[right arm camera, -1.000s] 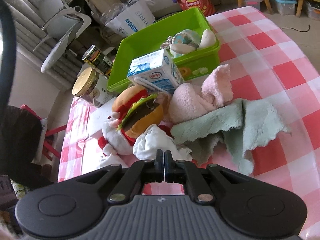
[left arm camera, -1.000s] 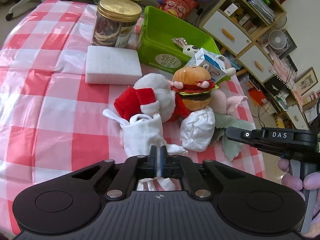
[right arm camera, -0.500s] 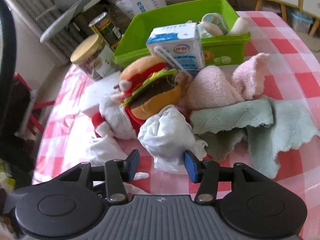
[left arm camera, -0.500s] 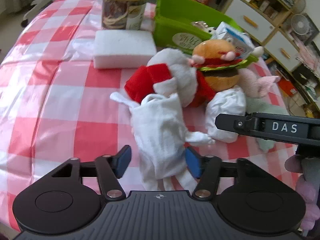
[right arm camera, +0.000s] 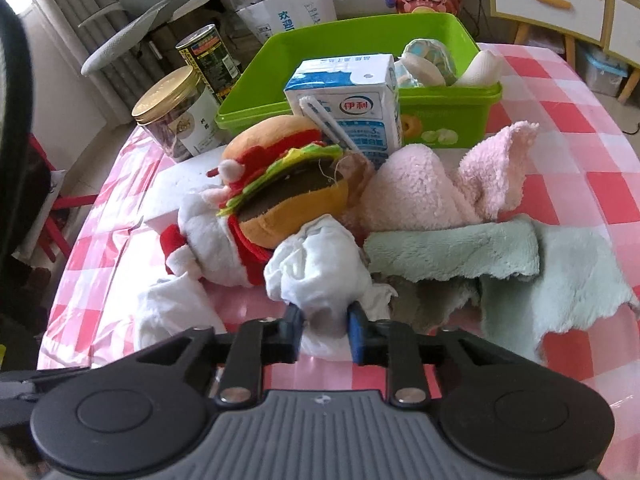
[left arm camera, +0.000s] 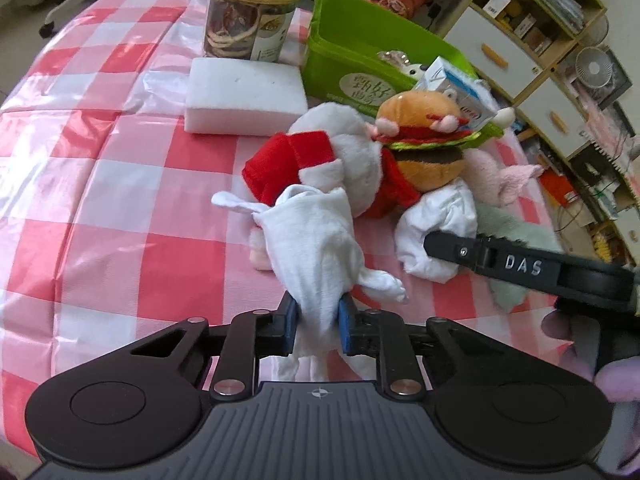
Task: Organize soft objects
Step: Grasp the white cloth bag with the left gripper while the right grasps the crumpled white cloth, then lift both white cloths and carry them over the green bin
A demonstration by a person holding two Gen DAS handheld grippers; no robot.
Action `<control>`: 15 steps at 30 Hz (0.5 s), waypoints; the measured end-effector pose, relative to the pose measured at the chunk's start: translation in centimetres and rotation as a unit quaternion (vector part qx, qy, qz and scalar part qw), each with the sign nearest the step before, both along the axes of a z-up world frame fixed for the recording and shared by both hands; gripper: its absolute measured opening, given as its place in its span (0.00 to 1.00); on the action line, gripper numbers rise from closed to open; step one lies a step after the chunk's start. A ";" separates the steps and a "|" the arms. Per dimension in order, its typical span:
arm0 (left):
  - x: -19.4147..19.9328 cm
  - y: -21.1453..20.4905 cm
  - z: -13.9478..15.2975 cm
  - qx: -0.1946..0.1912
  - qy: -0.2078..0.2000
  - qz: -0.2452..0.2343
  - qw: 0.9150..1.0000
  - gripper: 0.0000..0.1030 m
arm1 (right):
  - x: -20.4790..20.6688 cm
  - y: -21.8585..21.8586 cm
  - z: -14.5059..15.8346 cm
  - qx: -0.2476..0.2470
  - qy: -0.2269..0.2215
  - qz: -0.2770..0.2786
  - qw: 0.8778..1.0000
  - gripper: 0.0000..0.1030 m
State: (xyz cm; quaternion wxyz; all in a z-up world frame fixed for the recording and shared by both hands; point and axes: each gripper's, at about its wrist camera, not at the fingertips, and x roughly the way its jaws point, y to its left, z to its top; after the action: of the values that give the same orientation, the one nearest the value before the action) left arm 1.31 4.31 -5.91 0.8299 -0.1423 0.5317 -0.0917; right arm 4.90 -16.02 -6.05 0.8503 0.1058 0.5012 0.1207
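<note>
A pile of soft things lies on the red-checked tablecloth: a burger plush [left arm camera: 424,136] on top of a white-and-red plush [left arm camera: 340,160], a pink fluffy cloth [right arm camera: 420,192] and a pale green towel [right arm camera: 460,252]. My left gripper [left arm camera: 318,320] is closing, its blue pads pressing the near end of a long white sock [left arm camera: 312,240]. My right gripper [right arm camera: 324,324] is closing onto a balled white sock [right arm camera: 320,268], which bulges above the pads. One of its black fingers [left arm camera: 452,250] crosses the left wrist view over that ball.
A green bin [right arm camera: 448,120] with a few small items stands behind the pile, a milk carton [right arm camera: 352,104] against its front wall. A white foam block [left arm camera: 244,100], a gold-lidded jar [left arm camera: 252,16] and a tin can [right arm camera: 208,64] stand at the back left. The table edge is close on the right.
Both grippers were shut and empty, opened wide half a second ago, sank toward the socks, and now each pinches a white sock. The pile itself has not shifted.
</note>
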 end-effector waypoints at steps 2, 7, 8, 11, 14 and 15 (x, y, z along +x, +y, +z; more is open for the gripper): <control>-0.1 0.3 0.6 -0.014 -0.003 -0.001 1.000 0.18 | -0.2 -0.1 0.3 0.001 -0.002 0.005 1.000 0.01; -0.1 0.8 1.9 -0.032 -0.021 -0.001 0.999 0.17 | -0.4 -2.0 1.1 0.036 0.010 -0.017 0.999 0.00; 0.0 1.0 2.1 -0.036 -0.023 0.001 0.999 0.17 | -0.4 -2.5 1.3 0.045 0.012 -0.023 0.999 0.00; 0.2 1.4 2.6 -0.047 -0.026 0.008 0.999 0.17 | -0.5 -3.6 2.3 0.068 0.009 -0.039 0.997 0.00; 0.3 1.9 3.2 -0.053 -0.035 0.014 0.998 0.17 | -0.7 -4.7 3.5 0.094 -0.001 -0.056 0.994 0.00; 0.4 2.1 3.5 -0.056 -0.038 0.016 0.998 0.17 | -0.7 -5.1 3.9 0.100 -0.004 -0.063 0.993 0.00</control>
State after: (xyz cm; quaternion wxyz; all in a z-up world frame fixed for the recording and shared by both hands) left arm 1.70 6.37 -2.41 0.8416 -0.1937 0.4913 -0.1131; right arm 4.15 -21.13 -2.18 0.8435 0.2211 0.4752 0.1175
